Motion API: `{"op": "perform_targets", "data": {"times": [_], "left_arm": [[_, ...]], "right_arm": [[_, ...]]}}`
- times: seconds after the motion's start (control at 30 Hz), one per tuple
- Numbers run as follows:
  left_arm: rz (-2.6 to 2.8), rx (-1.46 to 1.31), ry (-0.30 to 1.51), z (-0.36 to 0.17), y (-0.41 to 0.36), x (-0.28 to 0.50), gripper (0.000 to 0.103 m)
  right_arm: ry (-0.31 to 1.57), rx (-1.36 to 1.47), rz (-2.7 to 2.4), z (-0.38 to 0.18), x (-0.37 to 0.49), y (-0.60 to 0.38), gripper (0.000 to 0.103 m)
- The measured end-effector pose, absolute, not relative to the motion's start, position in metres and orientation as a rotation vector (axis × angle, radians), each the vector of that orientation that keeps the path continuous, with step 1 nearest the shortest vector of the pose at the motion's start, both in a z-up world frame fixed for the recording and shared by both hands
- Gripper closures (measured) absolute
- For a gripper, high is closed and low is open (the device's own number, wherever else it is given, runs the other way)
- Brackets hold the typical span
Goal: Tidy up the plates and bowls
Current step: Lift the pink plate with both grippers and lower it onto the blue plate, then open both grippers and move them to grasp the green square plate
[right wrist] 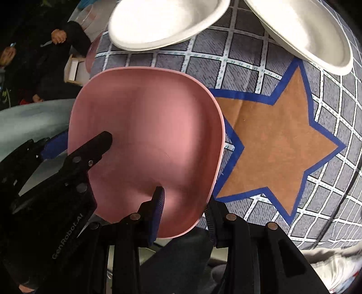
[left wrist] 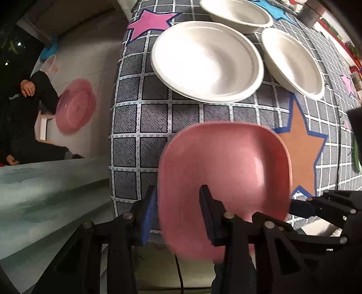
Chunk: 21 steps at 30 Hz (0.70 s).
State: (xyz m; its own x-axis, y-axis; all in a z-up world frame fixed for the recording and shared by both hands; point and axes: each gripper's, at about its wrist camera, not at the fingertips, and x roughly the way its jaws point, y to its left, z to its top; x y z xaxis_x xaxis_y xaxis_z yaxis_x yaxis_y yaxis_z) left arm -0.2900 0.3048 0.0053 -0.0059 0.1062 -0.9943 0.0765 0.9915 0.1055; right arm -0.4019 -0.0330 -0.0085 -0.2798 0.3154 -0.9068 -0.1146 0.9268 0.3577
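A pink square bowl (left wrist: 226,171) hangs over the near edge of the checked tablecloth (left wrist: 140,117). My left gripper (left wrist: 177,214) straddles its left rim, one finger outside, one inside. My right gripper (right wrist: 184,214) straddles its near right rim in the right wrist view, where the bowl (right wrist: 147,140) fills the middle. The left gripper (right wrist: 77,149) shows there too, on the bowl's left rim. Three white bowls stand further back: a big one (left wrist: 207,61), one to its right (left wrist: 291,61), one behind (left wrist: 236,13).
An orange star (right wrist: 271,140) on the cloth lies right of the pink bowl. A round pink plate (left wrist: 75,105) and a person in black (left wrist: 27,108) are off the table's left. A pale green surface (left wrist: 45,192) lies at lower left.
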Motion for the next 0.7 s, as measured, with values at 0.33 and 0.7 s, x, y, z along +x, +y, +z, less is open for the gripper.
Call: {"op": "perform_targets", "data": {"times": [0.33, 0.7], "left_arm": [[0.049, 0.109, 1.565, 0.014, 0.317, -0.302, 0.023], [-0.163, 0.191, 1.577, 0.024, 0.223, -0.303, 0.023]], "right_arm": [[1.783, 0.164, 0.359, -0.004, -0.401, -0.069, 0.020], [1.772, 0.393, 0.114, -0.019, -0.431, -0.183, 0.020]]}}
